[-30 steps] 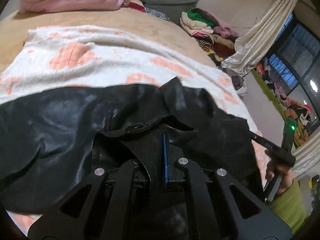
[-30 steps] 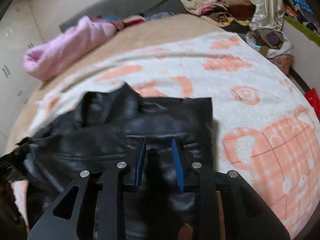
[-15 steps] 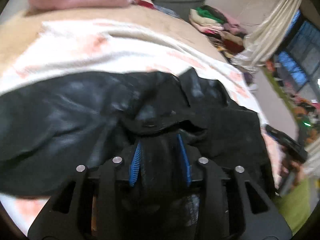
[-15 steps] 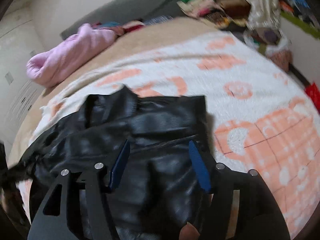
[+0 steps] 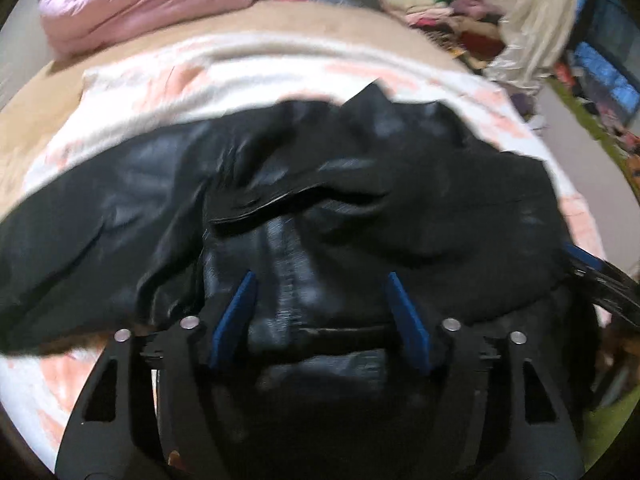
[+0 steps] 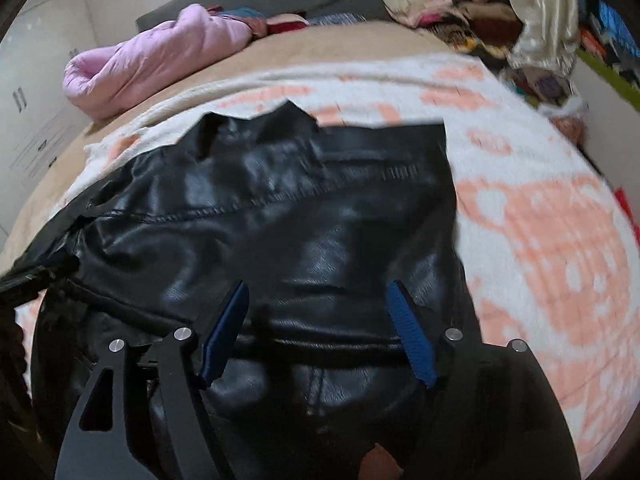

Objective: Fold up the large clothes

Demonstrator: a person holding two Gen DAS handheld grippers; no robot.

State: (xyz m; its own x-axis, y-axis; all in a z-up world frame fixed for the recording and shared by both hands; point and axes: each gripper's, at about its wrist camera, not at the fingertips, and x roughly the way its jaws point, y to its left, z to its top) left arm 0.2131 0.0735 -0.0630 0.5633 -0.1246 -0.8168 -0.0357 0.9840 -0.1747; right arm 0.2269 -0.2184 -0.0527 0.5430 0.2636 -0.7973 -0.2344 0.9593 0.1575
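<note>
A: How is the left gripper (image 5: 320,284) set?

B: Its jaws have just been opening and are spread wide. Folds of the black leather jacket (image 5: 304,200) are seen between the blue pads (image 5: 236,316), but nothing is pressed by them; the leather is let go.

A: And the right gripper (image 6: 318,292)?

B: The same is seen there. The jaws have just been opening and are parted wide above a glossy panel of the jacket (image 6: 288,208), with no pad pressed on it.

A: Where is the jacket laid?

B: It is spread across the white blanket with peach patterns (image 6: 540,216), which is laid over a tan bed cover (image 6: 360,44). In the right wrist view one straight edge of the jacket is seen lying against the blanket on the right; in the left wrist view a loose flap is bunched near the middle. That view is blurred, so seams are hard to read.

A: What else is shown?

B: A pink quilt (image 5: 140,0) is rolled up at the far side of the bed, and a pile of clothes (image 6: 444,0) is heaped beyond the bed, beside a pale curtain (image 6: 544,12).
</note>
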